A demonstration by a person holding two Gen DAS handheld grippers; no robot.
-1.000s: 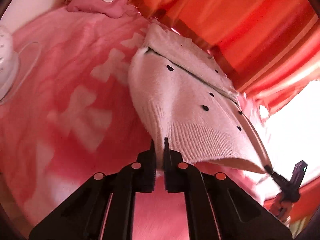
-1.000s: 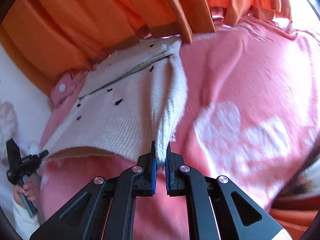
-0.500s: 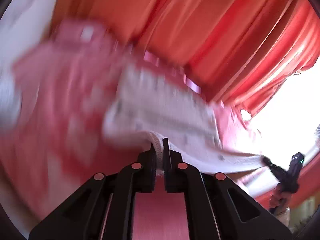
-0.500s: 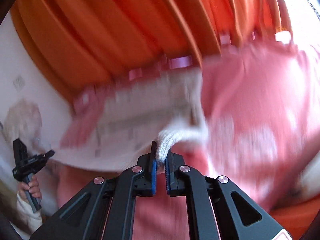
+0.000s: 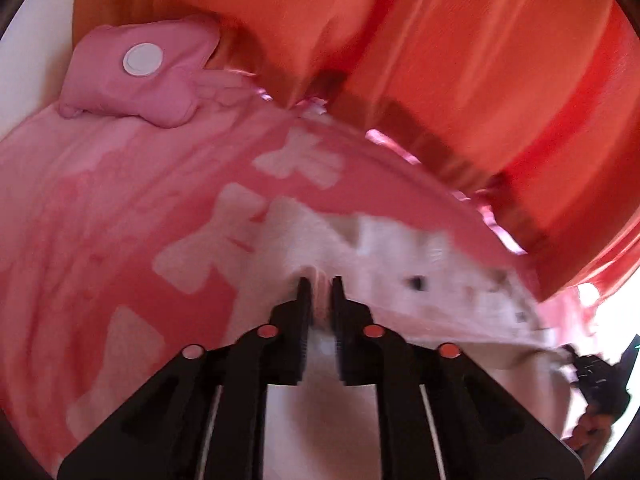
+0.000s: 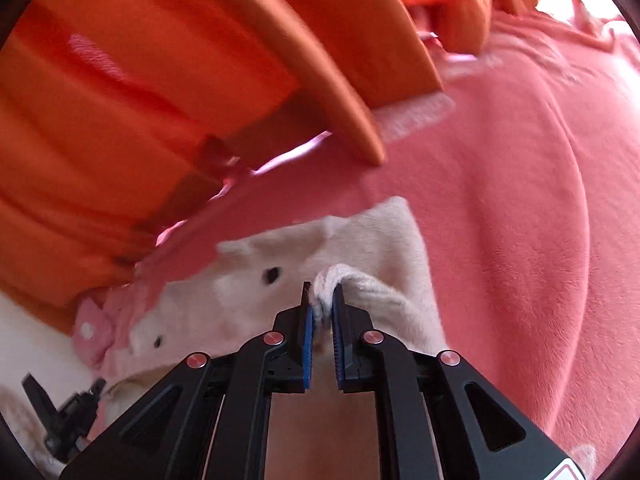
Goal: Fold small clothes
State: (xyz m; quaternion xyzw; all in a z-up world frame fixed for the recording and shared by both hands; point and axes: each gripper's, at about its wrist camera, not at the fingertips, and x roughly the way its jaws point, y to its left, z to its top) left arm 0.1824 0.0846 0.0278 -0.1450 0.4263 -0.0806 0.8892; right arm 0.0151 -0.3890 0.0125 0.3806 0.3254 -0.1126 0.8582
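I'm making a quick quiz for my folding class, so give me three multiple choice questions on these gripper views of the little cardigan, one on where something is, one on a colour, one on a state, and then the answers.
1. Where does the cream cardigan lie?
A. on the pink blanket
B. on a bare wooden floor
C. inside a basket

2. What colour is the curtain behind the bed?
A. blue
B. orange
C. green

3. What is the right gripper doing?
A. hanging open above the fabric
B. shut on nothing
C. pinching a ribbed fold of the cardigan

Answers:
1 A: the knit rests on the pink blanket with pale shapes.
2 B: orange folds fill the top of both views.
3 C: ribbed knit sits bunched between the blue pads. The left gripper likewise has fabric between its fingers, though that view is blurred.
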